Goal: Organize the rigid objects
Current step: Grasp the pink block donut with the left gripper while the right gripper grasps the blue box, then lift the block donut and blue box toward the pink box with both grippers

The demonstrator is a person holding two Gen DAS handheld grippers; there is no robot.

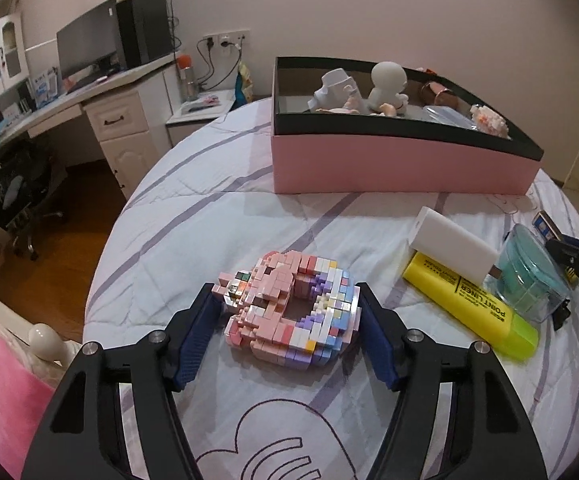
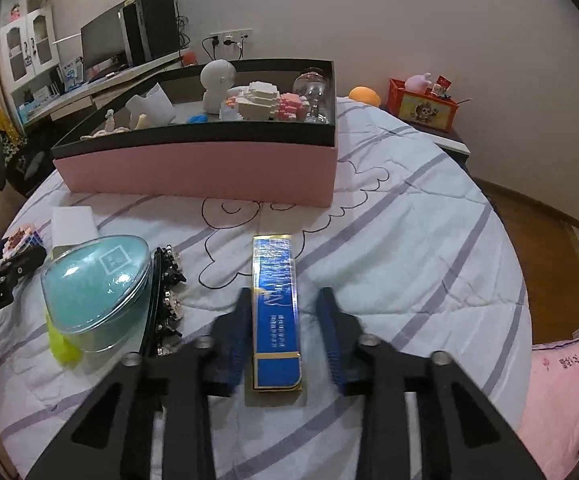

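Box [image 1: 389, 160] partly filled. Left gripper [image 1: 287, 312] spread around brick donut [image 1: 289, 312]; right gripper [image 2: 285, 320] spread astride blue pack [image 2: 275, 312]. Highlighter [image 1: 469, 304], jar [image 2: 97, 292] left.

Both fisheye views look forward and down along their own fingers, close over the bedspread [image 1: 217, 184]. The left wrist view sees the pink box [image 1: 401, 164] at upper right; the right wrist view has it [image 2: 209, 168] upper centre. Both share the teal container [image 1: 529, 276] [image 2: 97, 288].
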